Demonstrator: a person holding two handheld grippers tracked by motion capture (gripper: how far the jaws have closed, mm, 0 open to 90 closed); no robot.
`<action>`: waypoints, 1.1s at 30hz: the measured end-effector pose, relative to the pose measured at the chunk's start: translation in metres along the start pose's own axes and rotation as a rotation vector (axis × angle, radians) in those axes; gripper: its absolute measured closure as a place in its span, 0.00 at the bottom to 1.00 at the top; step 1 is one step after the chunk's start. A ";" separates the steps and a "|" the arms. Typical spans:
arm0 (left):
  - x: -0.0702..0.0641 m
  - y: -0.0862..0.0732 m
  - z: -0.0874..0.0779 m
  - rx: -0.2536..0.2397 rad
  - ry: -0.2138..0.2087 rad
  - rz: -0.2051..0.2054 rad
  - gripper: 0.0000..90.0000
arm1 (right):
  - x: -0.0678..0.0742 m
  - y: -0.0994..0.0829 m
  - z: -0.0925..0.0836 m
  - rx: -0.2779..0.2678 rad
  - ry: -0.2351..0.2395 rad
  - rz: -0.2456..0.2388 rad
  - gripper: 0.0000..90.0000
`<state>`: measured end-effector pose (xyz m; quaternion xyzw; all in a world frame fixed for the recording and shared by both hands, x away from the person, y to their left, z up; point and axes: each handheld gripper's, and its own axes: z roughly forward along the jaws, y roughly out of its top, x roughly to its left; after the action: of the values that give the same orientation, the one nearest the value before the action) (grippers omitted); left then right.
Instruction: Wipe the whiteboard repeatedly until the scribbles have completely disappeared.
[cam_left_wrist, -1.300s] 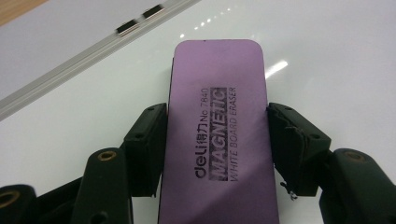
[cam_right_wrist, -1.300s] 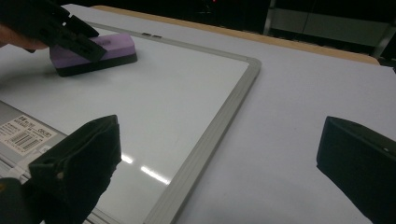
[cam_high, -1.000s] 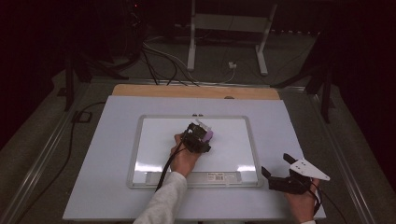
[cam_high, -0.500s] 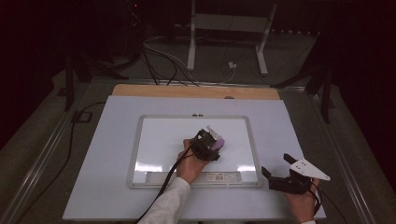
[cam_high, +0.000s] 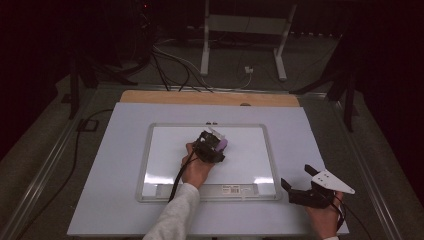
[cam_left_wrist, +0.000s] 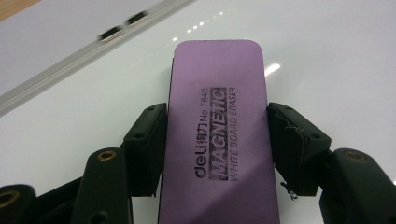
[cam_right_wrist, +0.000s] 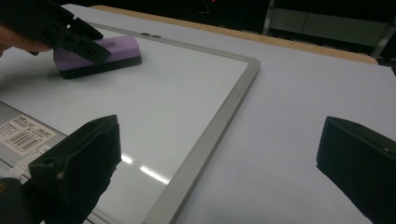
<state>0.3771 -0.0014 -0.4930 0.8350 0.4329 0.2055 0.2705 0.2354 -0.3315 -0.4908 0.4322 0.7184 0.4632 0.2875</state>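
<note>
A purple magnetic whiteboard eraser lies flat on the whiteboard, and my left gripper is shut on its two long sides. From above, the eraser and left gripper sit near the board's middle, toward its far edge. In the right gripper view the eraser shows at the upper left with the left gripper on it. My right gripper rests off the board's near right corner, open, with nothing between its fingers.
The whiteboard's grey frame runs between the board and the pale table top. A barcode label sits on the board's near tray. A wooden strip lines the table's far edge. Cables and stand legs lie on the floor beyond.
My left gripper slid the eraser to the right across the board, then a little back toward the far edge. The right gripper stayed put.
</note>
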 end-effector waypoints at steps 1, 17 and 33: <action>0.003 -0.001 0.000 0.003 0.011 -0.009 0.47 | 0.000 0.000 0.000 0.000 0.000 0.001 0.00; 0.048 -0.018 -0.010 0.018 0.109 -0.129 0.47 | 0.000 0.000 0.000 0.002 -0.001 0.003 0.00; 0.066 -0.027 -0.040 -0.059 0.080 -0.201 0.47 | 0.000 0.000 0.001 0.000 -0.002 0.001 0.00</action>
<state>0.3734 0.0777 -0.4720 0.7703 0.5187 0.2229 0.2966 0.2360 -0.3312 -0.4912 0.4330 0.7179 0.4630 0.2878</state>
